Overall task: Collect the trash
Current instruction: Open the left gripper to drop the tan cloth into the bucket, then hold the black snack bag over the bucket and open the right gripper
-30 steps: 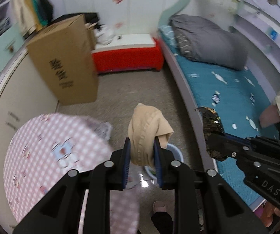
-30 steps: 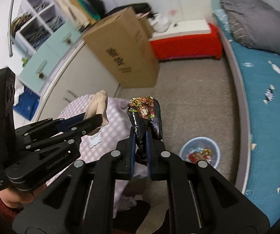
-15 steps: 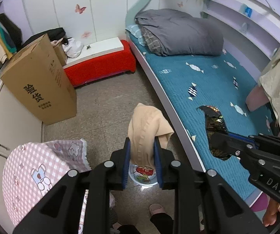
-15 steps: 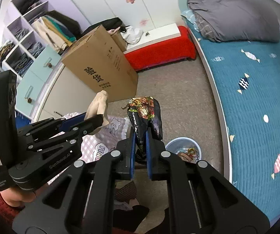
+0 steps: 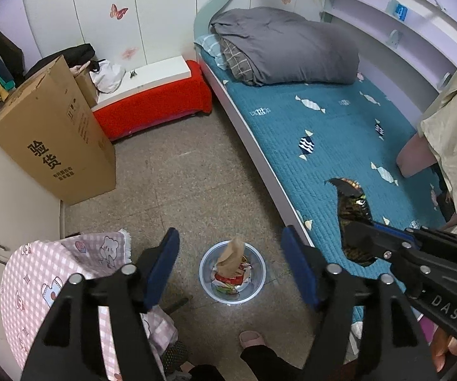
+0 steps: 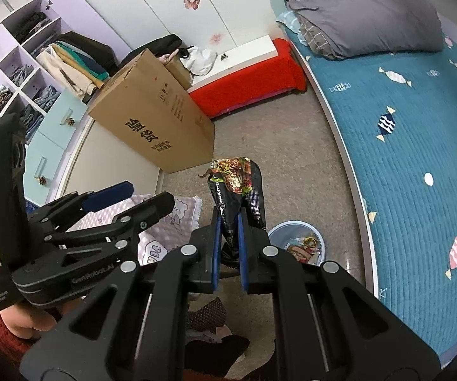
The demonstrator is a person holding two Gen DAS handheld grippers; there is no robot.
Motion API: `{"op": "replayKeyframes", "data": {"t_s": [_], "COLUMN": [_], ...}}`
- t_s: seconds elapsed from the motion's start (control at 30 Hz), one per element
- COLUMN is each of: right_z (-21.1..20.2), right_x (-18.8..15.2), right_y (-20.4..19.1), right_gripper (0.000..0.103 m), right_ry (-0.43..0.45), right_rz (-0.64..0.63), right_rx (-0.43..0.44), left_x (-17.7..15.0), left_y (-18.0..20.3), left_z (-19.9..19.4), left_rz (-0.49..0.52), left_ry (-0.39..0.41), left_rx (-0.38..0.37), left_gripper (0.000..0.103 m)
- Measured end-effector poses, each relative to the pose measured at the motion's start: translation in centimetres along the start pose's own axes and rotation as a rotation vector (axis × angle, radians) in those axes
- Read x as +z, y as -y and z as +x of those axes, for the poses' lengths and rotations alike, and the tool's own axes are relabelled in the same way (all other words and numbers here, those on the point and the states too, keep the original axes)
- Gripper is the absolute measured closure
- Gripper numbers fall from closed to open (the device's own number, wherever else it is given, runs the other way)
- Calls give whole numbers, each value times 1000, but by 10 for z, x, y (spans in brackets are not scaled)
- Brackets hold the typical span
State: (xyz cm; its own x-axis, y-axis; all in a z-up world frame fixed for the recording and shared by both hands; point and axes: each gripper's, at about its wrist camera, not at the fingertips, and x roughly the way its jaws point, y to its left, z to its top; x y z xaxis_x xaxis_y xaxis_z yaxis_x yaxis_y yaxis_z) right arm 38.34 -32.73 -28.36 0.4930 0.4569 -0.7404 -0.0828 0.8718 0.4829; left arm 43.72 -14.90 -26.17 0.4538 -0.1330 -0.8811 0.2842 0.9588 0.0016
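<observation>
From the left wrist view, the left gripper (image 5: 230, 260) hangs with its blue-padded jaws spread wide and nothing between them, directly above the small bin (image 5: 208, 282) on the floor, and a tan paper bag (image 5: 232, 255) stands in the bin on top of colourful wrappers, so that drop looks done. Off to the right in the same view, the right gripper (image 5: 351, 238) reaches in over the edge of the teal bed (image 5: 323, 133), clutching a dark snack bag (image 5: 352, 206). Over to the right wrist view: the jaws are pinched narrow on the bag's lower part, its crumpled printed top standing up above the pads, a grip low enough to keep it from slipping. The bin sits lower right of the bag here, near the bed edge, so the bag probably wants carrying over the rim before release. The cardboard box (image 6: 152, 120) stands well clear behind.
</observation>
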Motion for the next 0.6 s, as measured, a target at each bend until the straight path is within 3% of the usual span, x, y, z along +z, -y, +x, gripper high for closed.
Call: {"op": "replayKeyframes", "data": {"t_s": [0.2, 0.6], "right_z": [6, 19], "right_x": [0, 0], "right_y": [0, -1], "right_gripper": [93, 93], "right_ry": [-15, -52], "right_rz": [6, -7], "right_rx": [2, 21], "left_x": [1, -4], "left_y": [2, -6], "left_z": [4, 4], "left_rz": [3, -31], "left_ry": [-11, -24], "left_rx": [26, 62], "left_gripper": [26, 25]}}
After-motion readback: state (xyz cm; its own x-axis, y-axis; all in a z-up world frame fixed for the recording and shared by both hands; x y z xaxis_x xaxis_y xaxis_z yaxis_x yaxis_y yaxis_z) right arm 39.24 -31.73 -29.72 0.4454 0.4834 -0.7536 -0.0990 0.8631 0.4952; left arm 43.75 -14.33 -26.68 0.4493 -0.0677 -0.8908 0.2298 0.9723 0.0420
